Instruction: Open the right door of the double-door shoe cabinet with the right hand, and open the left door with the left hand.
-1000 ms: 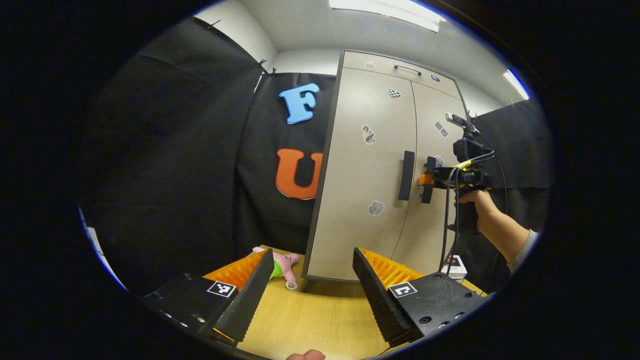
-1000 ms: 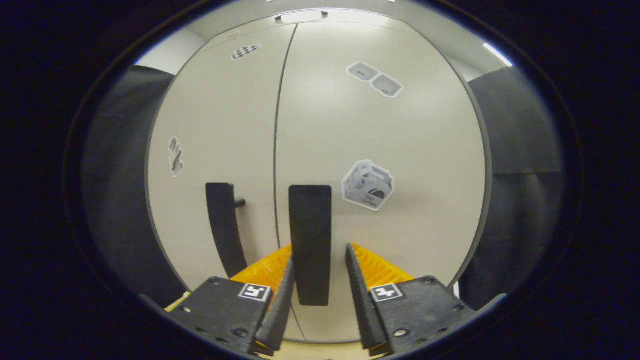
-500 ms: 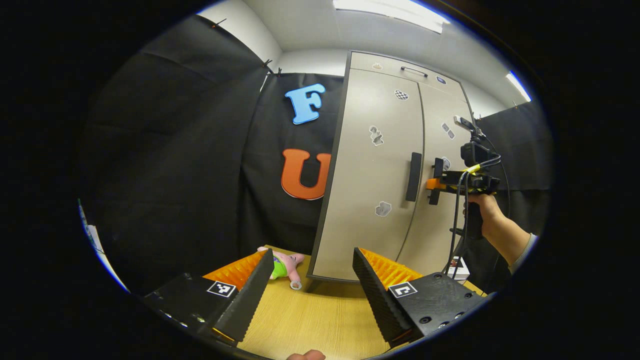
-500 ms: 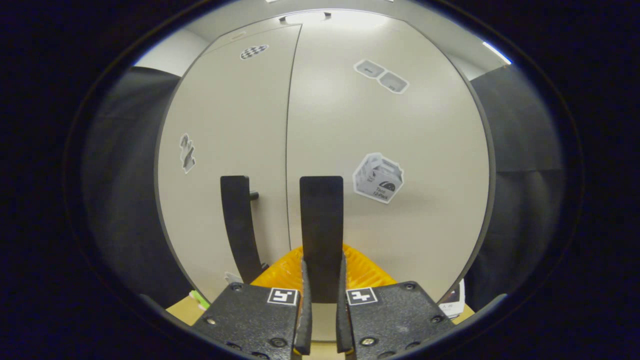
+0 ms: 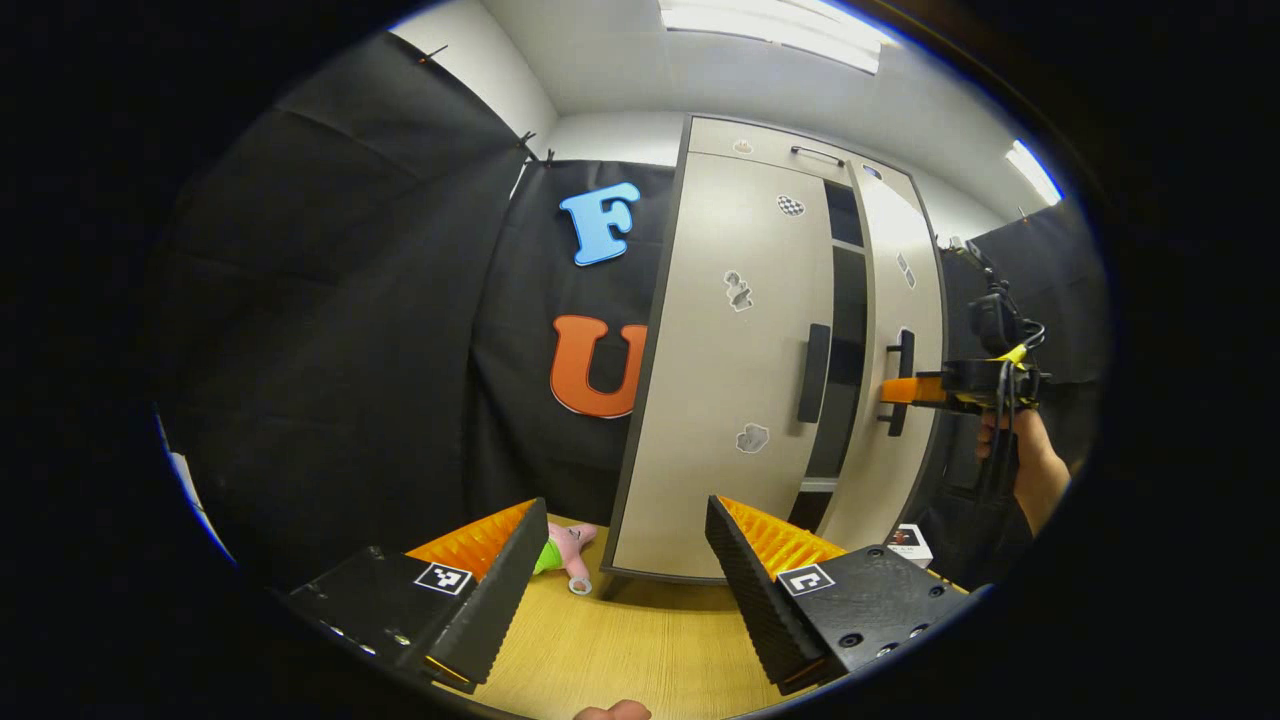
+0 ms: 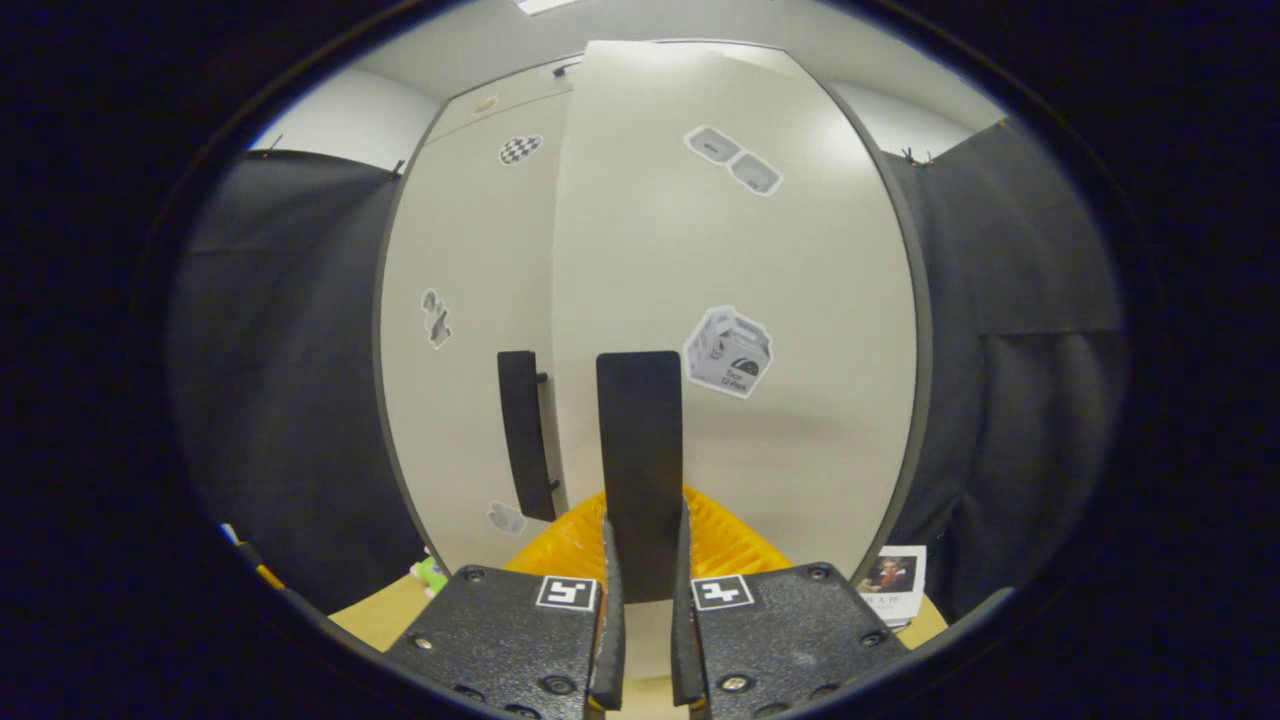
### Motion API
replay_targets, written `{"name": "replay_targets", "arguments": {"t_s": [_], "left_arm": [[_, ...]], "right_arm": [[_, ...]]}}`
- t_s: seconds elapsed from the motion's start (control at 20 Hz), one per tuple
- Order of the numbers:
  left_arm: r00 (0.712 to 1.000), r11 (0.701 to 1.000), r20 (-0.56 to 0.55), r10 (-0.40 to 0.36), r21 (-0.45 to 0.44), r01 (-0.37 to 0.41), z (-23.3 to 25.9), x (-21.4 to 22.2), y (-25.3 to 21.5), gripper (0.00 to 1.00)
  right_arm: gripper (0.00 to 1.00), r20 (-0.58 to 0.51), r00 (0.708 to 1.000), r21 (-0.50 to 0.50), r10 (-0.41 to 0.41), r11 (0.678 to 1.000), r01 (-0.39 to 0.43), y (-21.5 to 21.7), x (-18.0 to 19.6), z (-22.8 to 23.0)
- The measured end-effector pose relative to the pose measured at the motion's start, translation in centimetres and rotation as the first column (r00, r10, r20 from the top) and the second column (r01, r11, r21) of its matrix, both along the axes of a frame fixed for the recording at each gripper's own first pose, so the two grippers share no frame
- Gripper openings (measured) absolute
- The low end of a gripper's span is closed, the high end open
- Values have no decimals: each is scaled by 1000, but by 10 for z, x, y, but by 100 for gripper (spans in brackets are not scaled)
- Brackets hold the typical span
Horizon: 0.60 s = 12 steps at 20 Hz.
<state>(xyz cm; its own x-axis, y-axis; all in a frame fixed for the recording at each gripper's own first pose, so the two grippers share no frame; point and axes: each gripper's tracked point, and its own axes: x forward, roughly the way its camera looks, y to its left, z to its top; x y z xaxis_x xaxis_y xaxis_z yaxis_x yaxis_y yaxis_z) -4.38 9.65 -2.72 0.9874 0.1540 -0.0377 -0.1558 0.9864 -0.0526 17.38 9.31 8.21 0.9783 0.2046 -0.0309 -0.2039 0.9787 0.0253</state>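
A tall beige shoe cabinet stands on the wooden table [image 5: 640,650]. Its right door [image 5: 895,330] [image 6: 740,300] is swung partly open, with dark shelves showing in the gap. My right gripper [image 6: 645,560] is shut on that door's black vertical handle [image 6: 640,450]; in the left gripper view the right gripper [image 5: 900,390] sits at the handle [image 5: 898,380], held by a hand. The left door [image 5: 750,350] [image 6: 470,330] is closed, and its black handle [image 5: 815,372] [image 6: 522,430] is untouched. My left gripper [image 5: 625,560] hangs open over the table, well short of the cabinet.
A pink and green plush toy [image 5: 565,548] lies on the table by the cabinet's left foot. A small printed card [image 5: 905,540] [image 6: 888,578] lies at the cabinet's right side. Black cloth walls close in on both sides.
My right gripper closed on the right door's handle, then pulled the door outward, so a dark gap opened between the doors. My left gripper has barely moved.
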Motion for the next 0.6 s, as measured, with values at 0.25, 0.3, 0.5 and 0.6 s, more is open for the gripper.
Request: {"name": "replay_targets", "arguments": {"t_s": [0.25,0.3,0.5,0.6], "left_arm": [[1000,1000,4,-4,26,4,1,4,-8,95],[1000,1000,3,-2,31,2,3,5,-9,95],[1000,1000,11,-5,24,4,4,15,-19,95],[1000,1000,17,-14,21,14,7,19,-29,95]], "right_arm": [[21,-18,999,-19,45,999,-46,-25,-33,-5],[21,-17,999,-22,50,998,-50,-30,-38,-5],[21,-13,999,-29,51,998,-52,-55,-60,-6],[21,-6,999,-30,46,998,-46,-70,-71,-6]]}}
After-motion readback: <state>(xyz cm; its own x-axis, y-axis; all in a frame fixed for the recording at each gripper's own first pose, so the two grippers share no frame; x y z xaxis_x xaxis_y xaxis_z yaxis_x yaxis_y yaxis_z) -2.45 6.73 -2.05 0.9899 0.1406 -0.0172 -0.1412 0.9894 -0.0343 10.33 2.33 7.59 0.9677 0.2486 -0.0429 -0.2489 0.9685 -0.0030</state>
